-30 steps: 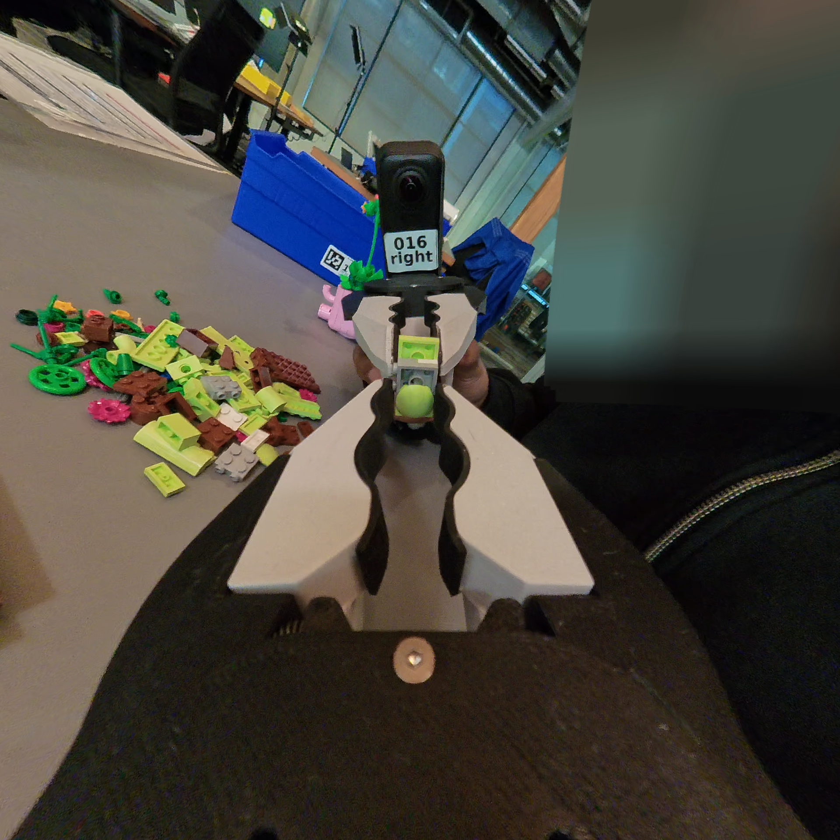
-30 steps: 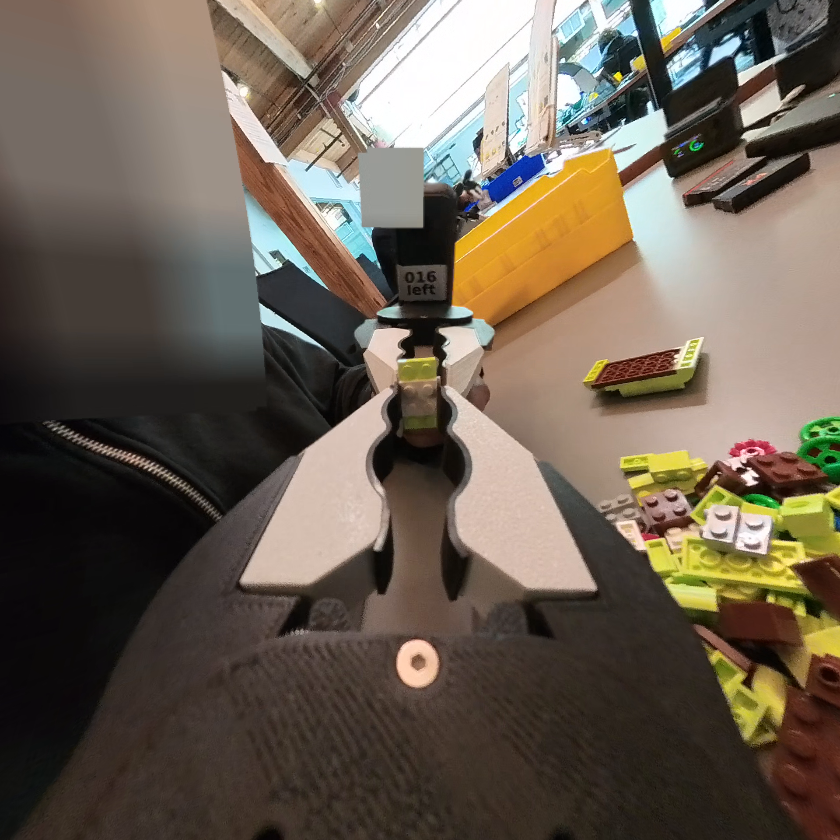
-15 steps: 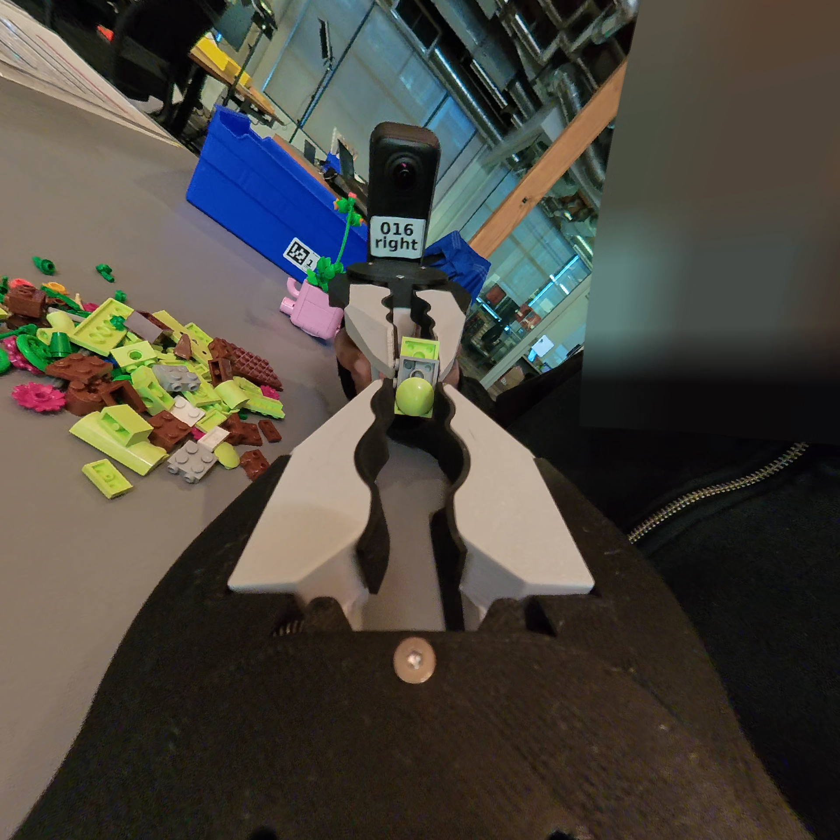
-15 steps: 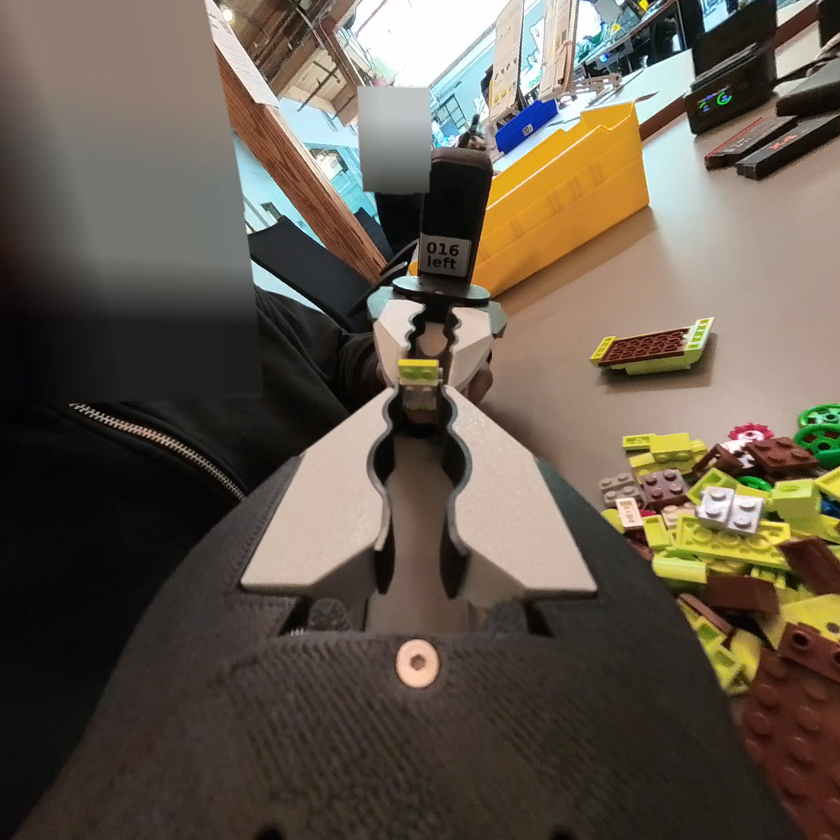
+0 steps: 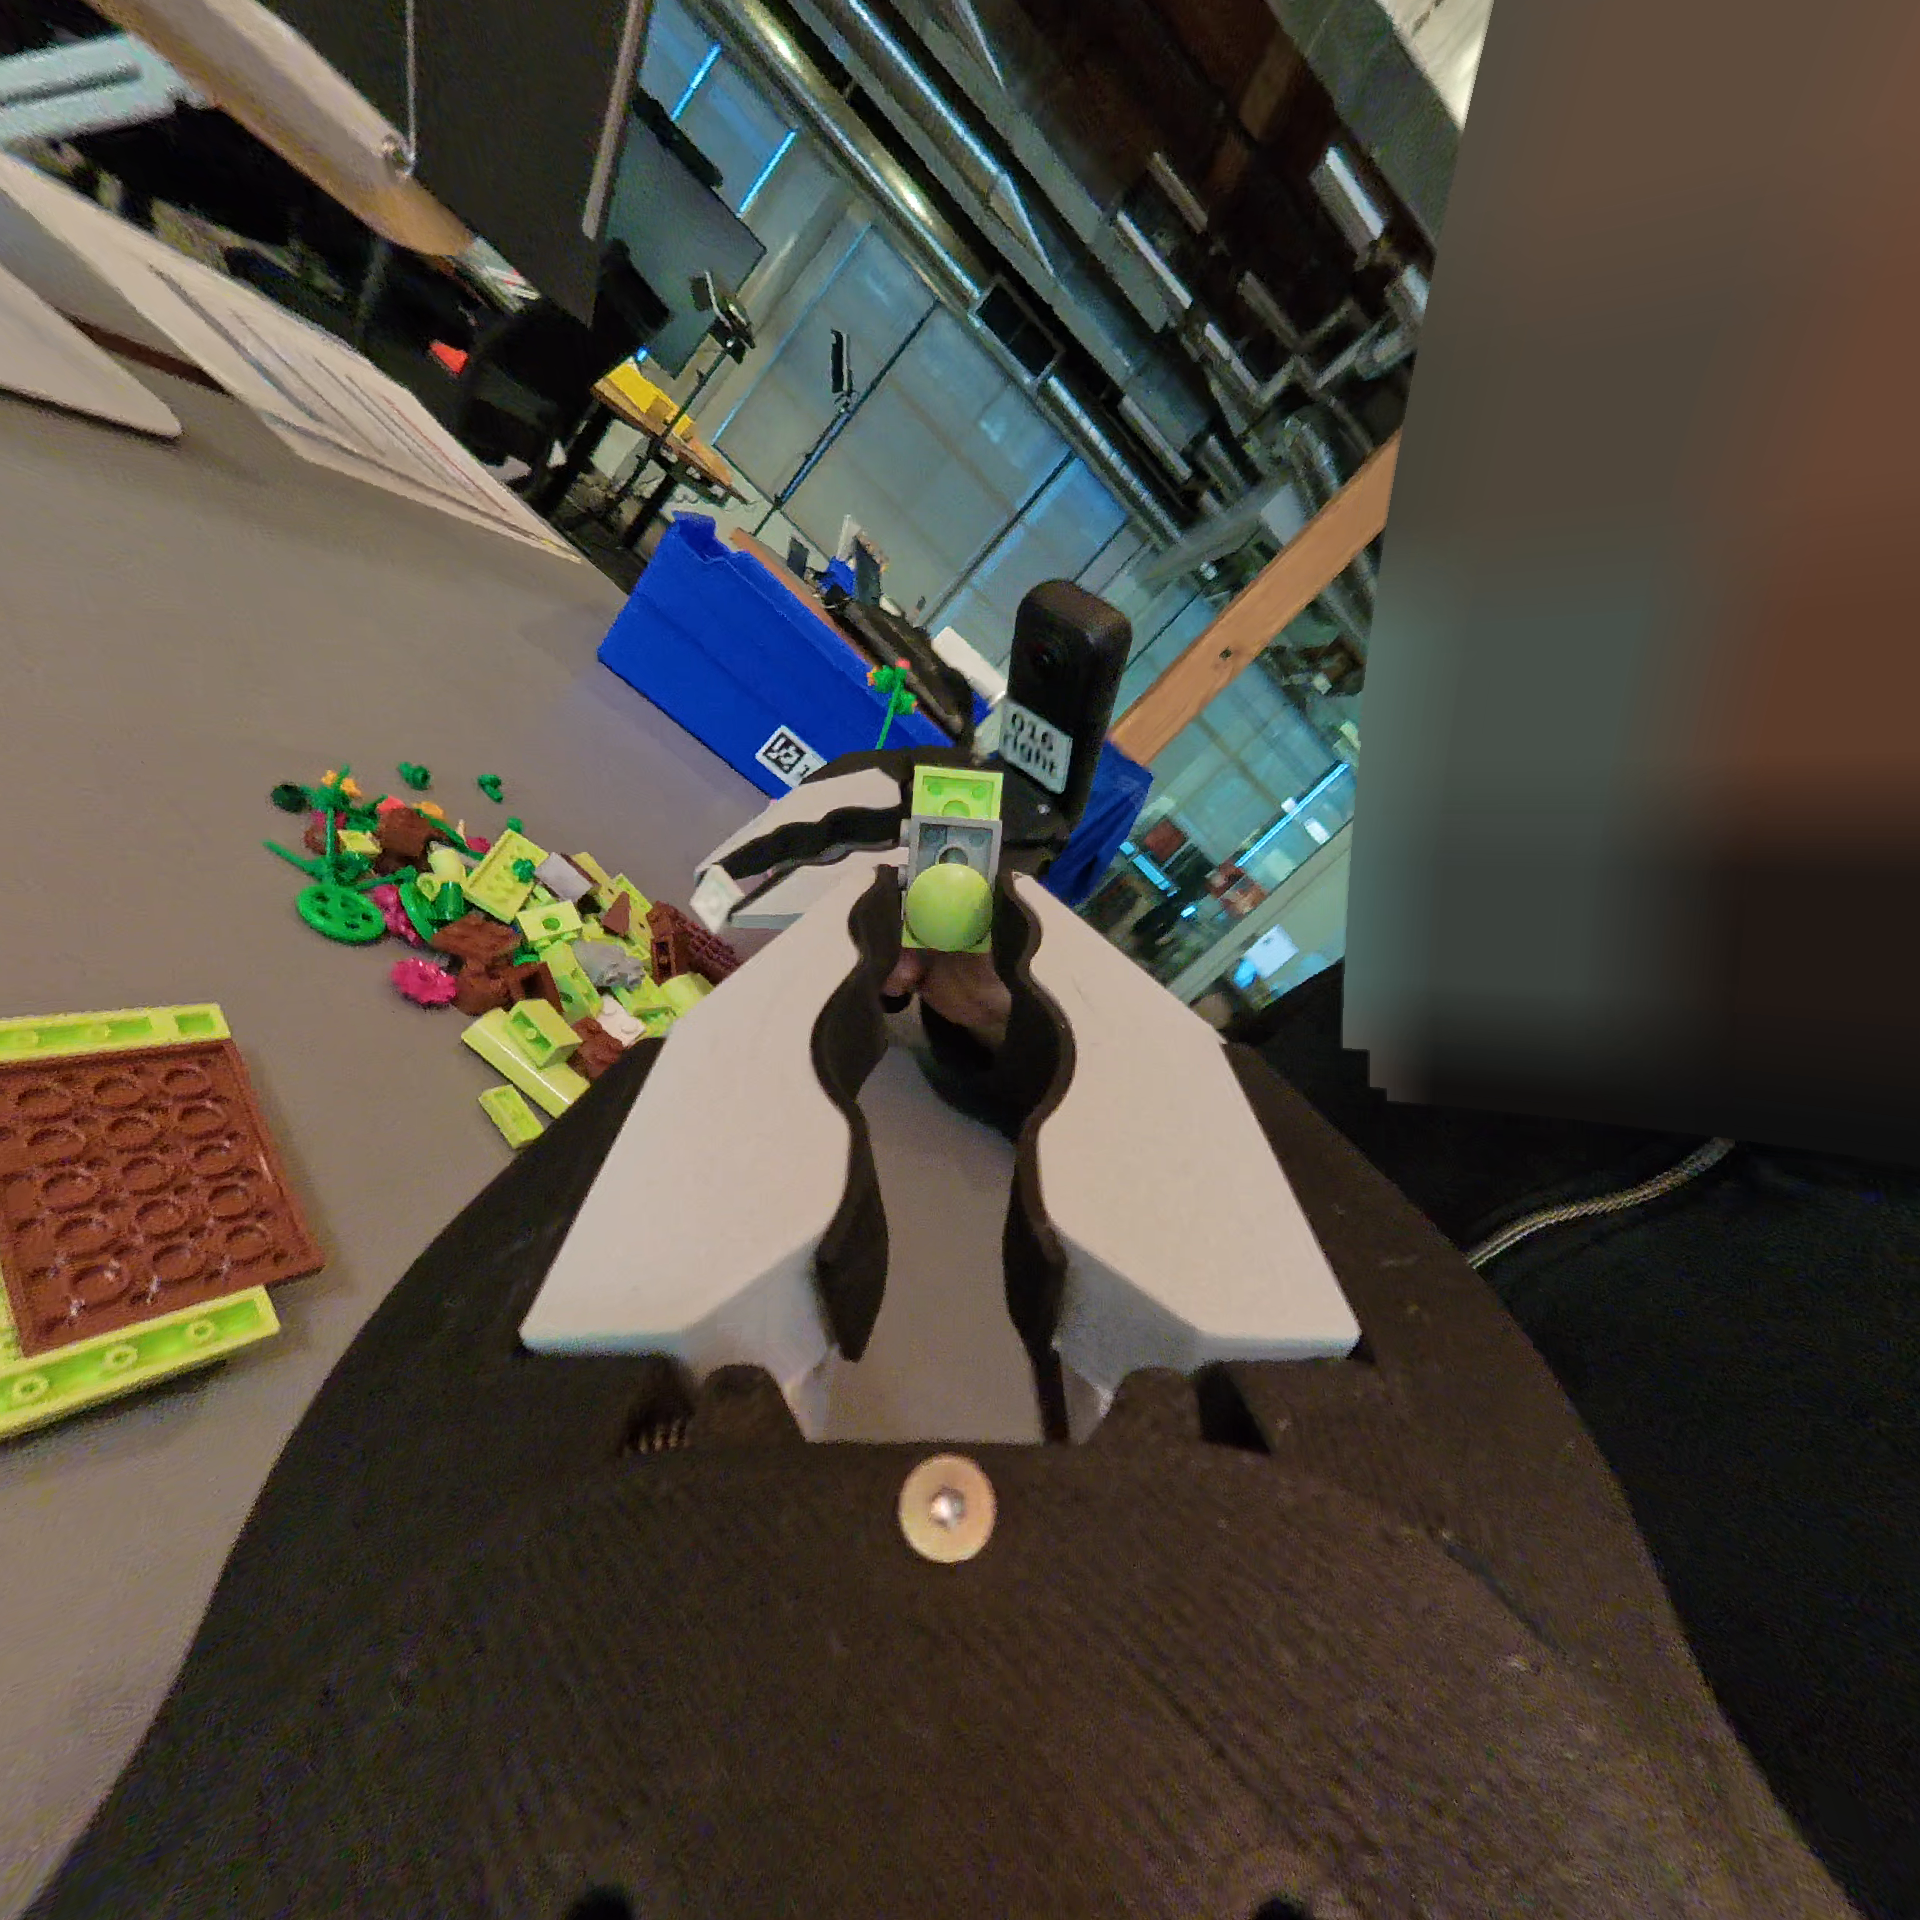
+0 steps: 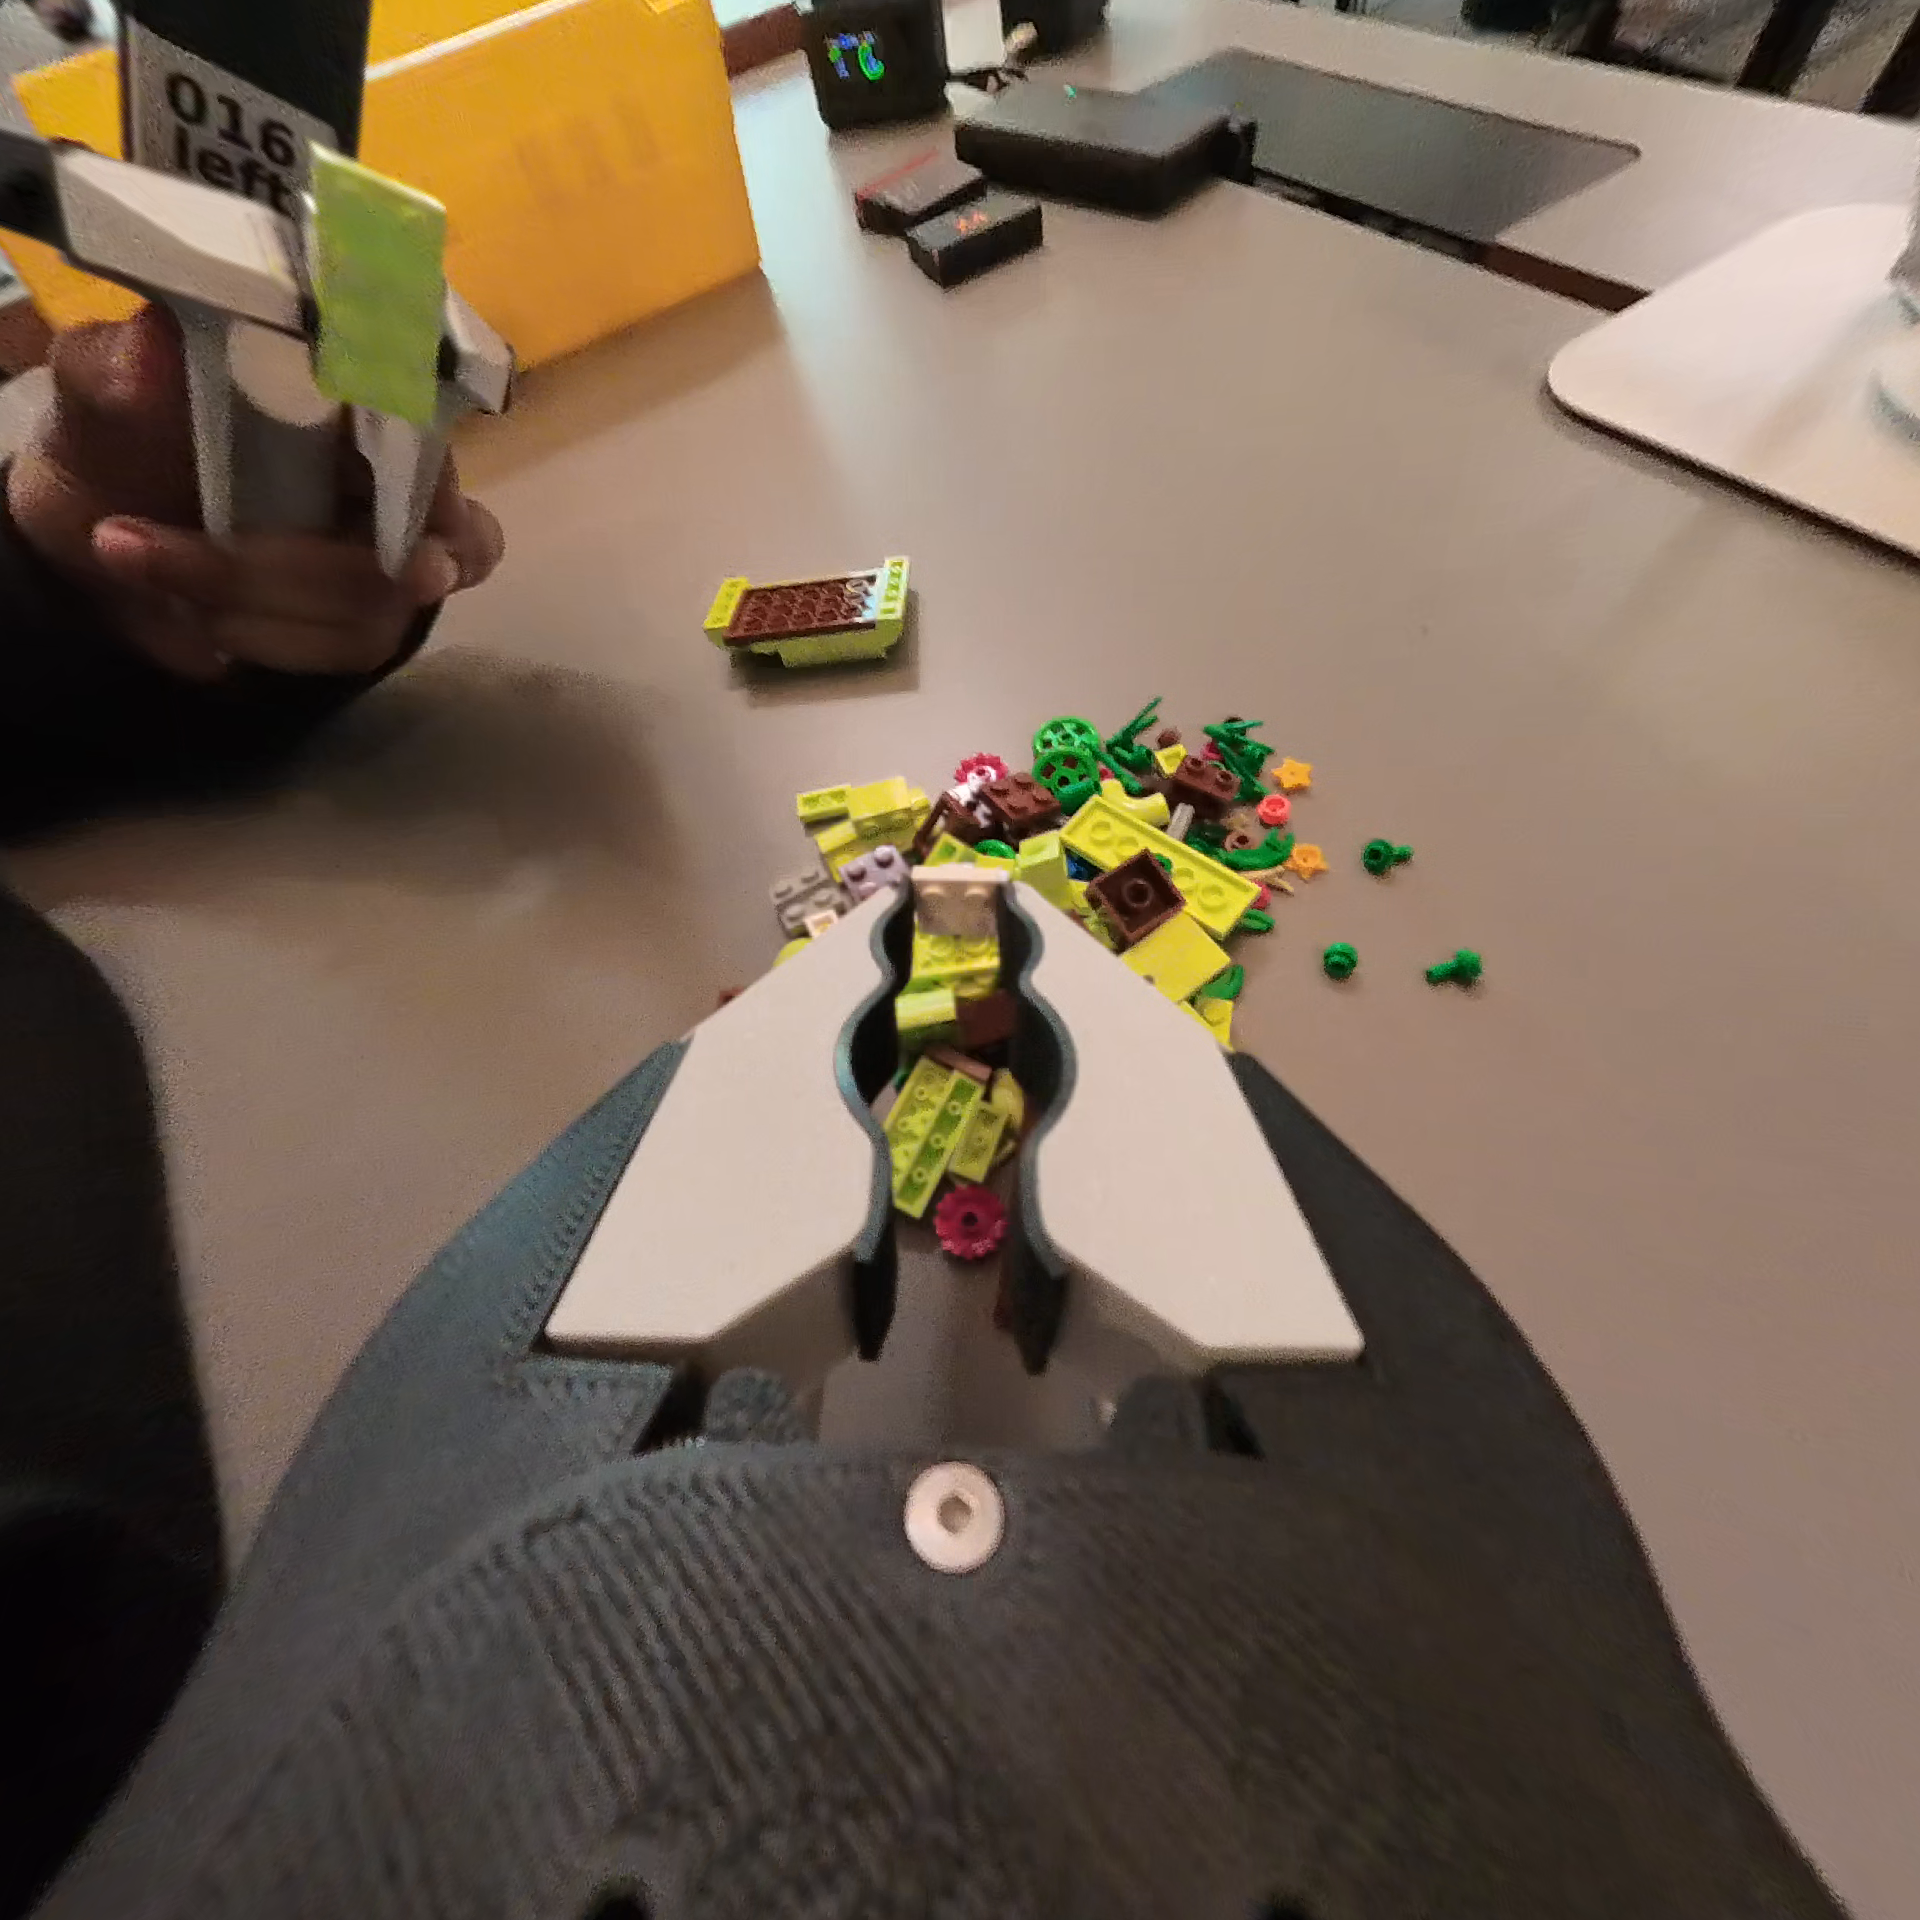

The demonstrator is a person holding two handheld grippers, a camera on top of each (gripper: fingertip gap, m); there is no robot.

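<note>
The left gripper was seen closed upon a small brick stack, a lime plate on top, a grey piece below it and a rounded lime piece at the near end, which was held in the air, well clear of the grey table. From the right wrist view the same stack was shown edge-on as a lime slab, with a hand wrapped round the handle beneath it.

The right gripper was pinched on a small pale grey plate at its very tips, apart from the stack. It was held over the pile of loose bricks; whether the plate touched the pile could not be told, since the view was blurred there.

A brown-and-lime plate assembly lay alone on the table, beyond the pile and apart from it. A yellow bin stood behind the left gripper, and a blue bin at the table's far edge.
</note>
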